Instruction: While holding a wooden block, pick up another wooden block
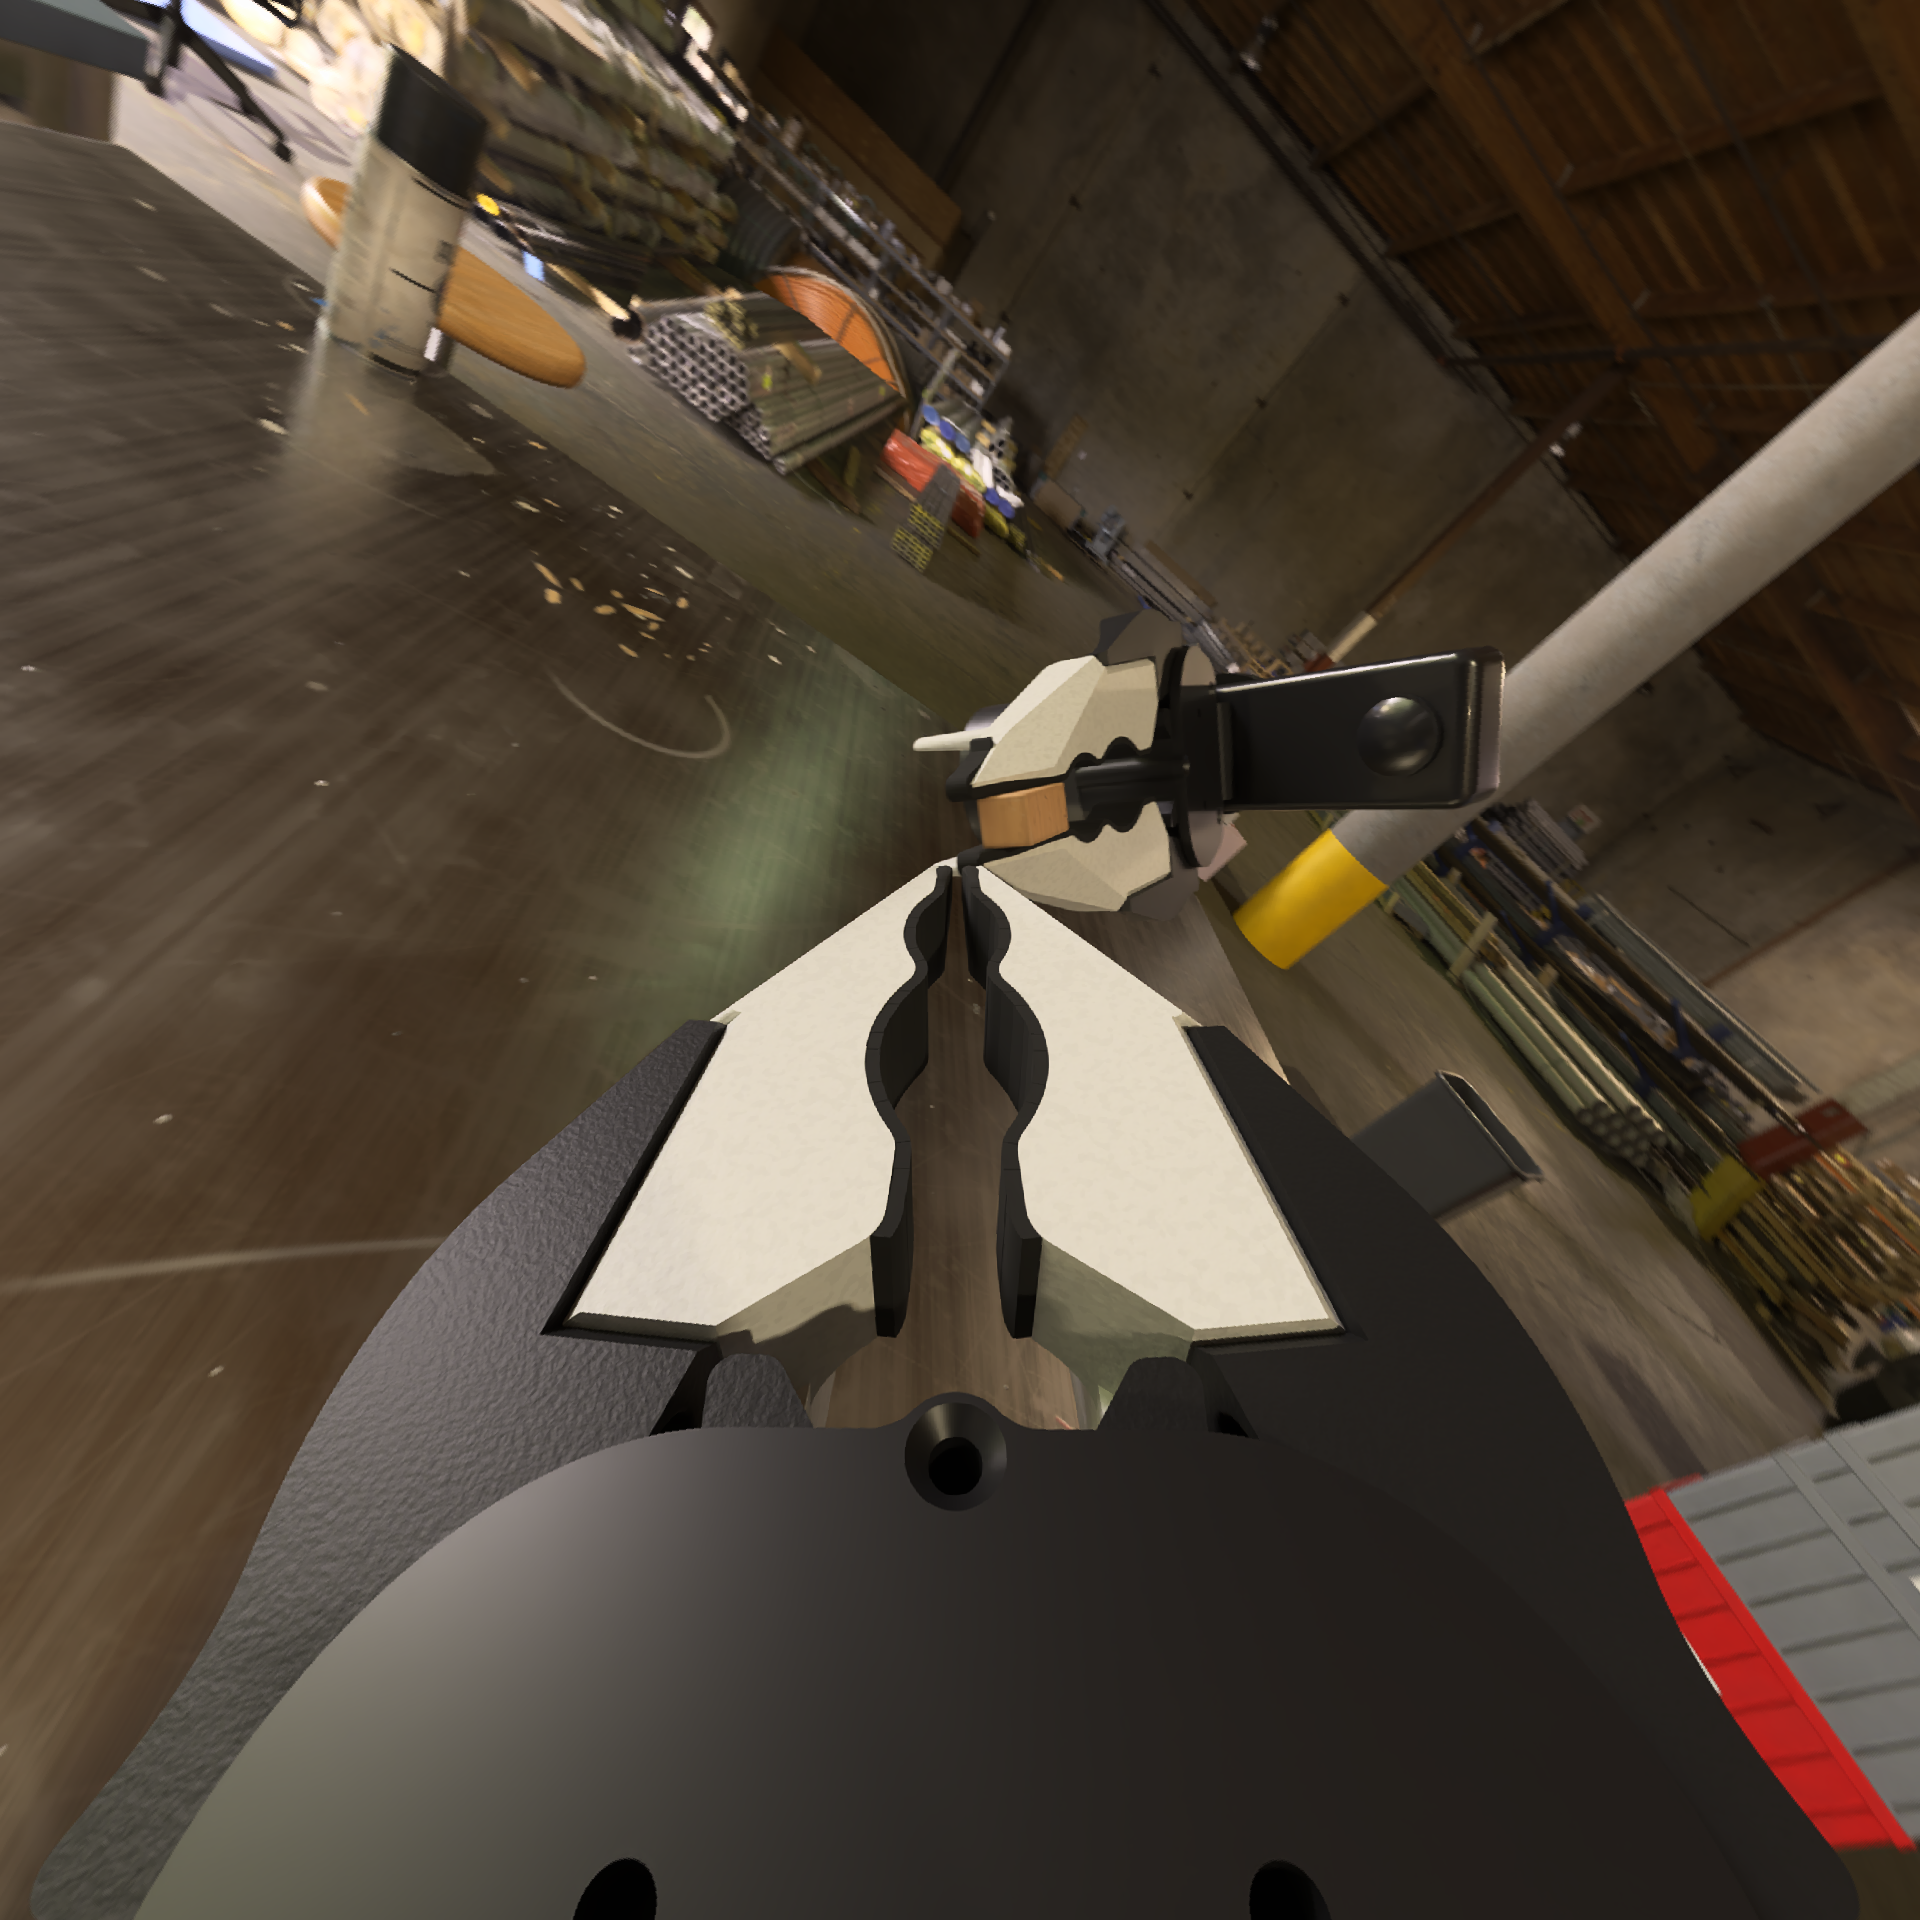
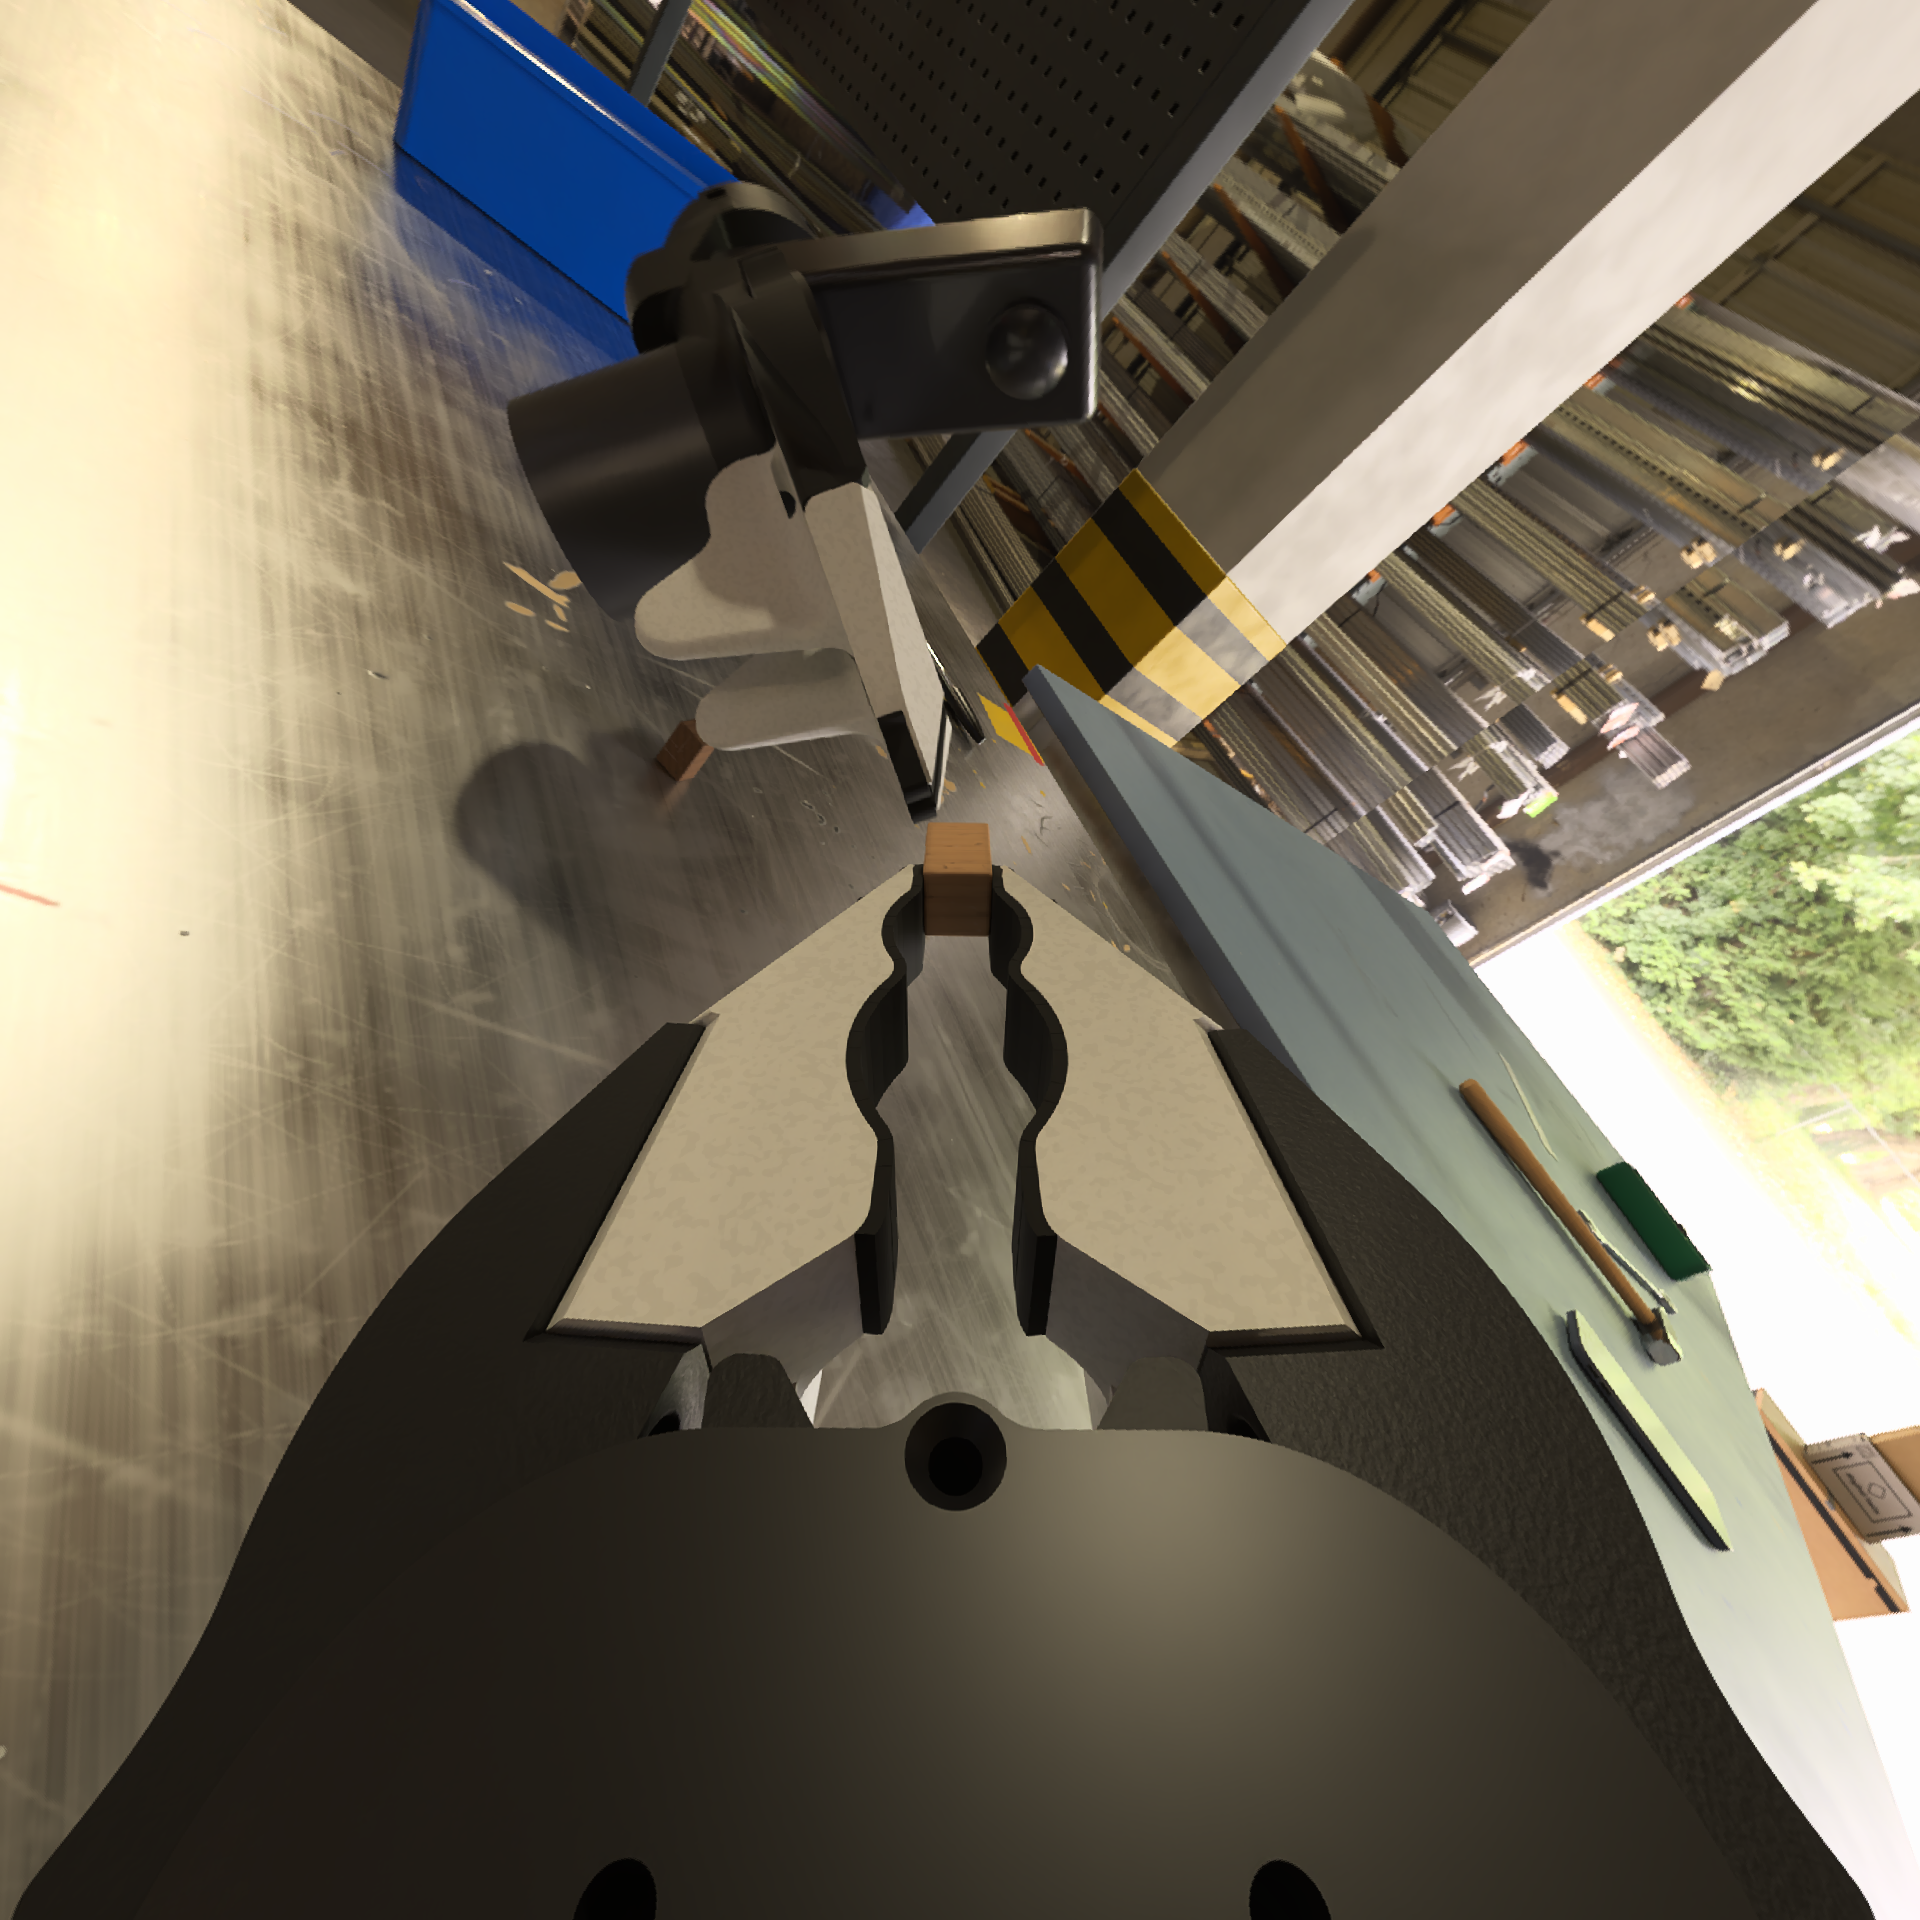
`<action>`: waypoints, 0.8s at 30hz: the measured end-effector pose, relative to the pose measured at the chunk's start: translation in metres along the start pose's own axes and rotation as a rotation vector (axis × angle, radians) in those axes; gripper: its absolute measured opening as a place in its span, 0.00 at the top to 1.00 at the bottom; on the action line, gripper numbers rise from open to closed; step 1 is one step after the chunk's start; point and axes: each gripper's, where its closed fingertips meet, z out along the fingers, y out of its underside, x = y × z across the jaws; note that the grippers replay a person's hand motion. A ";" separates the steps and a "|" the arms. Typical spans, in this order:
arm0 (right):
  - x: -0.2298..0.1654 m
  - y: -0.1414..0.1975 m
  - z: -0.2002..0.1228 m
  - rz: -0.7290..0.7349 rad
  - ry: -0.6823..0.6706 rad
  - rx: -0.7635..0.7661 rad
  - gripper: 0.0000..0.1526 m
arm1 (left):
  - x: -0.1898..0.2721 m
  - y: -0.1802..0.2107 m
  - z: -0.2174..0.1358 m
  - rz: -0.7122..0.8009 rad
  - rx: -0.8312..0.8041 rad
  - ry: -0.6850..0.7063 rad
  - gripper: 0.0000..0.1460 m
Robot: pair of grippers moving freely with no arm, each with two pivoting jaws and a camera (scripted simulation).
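Note:
My right gripper [image 2: 958, 904] is shut on a light wooden block [image 2: 958, 894] held at its fingertips above the scratched table. The same block [image 1: 1023, 816] and the right gripper [image 1: 997, 805] show in the left wrist view, just beyond my left fingertips. My left gripper [image 1: 956, 883] is shut, with only a thin slit between the pads and nothing in it. In the right wrist view the left gripper [image 2: 925, 784] hangs above the table. A second, darker wooden block [image 2: 683, 750] lies on the table to the left of its tips, partly hidden behind a finger.
A tall can with a black cap [image 1: 405, 208] and a round wooden disc [image 1: 509, 322] stand far off on the table. A blue box [image 2: 540, 177], a grey-blue board [image 2: 1351, 987], a dark open box [image 1: 1455, 1143] and a red and grey bin [image 1: 1787, 1621] lie around the edges.

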 end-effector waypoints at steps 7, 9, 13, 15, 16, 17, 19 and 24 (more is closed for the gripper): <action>0.027 0.028 -0.008 0.210 -0.032 -0.078 0.93 | -0.036 -0.015 -0.030 0.038 0.054 -0.267 0.96; 0.031 0.035 -0.010 0.250 -0.033 -0.096 0.93 | -0.047 -0.020 -0.050 0.067 0.052 -0.388 0.96; 0.029 0.042 -0.008 0.273 -0.046 -0.135 0.93 | -0.062 -0.016 -0.083 0.147 -0.063 -0.595 0.96; 0.027 0.044 -0.007 0.281 -0.053 -0.152 0.93 | -0.066 -0.006 -0.093 0.172 -0.162 -0.661 0.94; 0.027 0.045 -0.007 0.289 -0.054 -0.157 0.93 | -0.068 0.000 -0.098 0.189 -0.223 -0.696 0.92; 0.027 0.046 -0.006 0.298 -0.055 -0.160 0.93 | -0.069 0.006 -0.103 0.202 -0.283 -0.727 0.91; 0.028 0.048 -0.006 0.316 -0.056 -0.167 0.93 | -0.072 0.019 -0.112 0.211 -0.393 -0.782 0.89; 0.024 0.053 -0.004 0.311 -0.066 -0.194 0.93 | -0.075 0.051 -0.128 0.162 -0.613 -0.837 0.85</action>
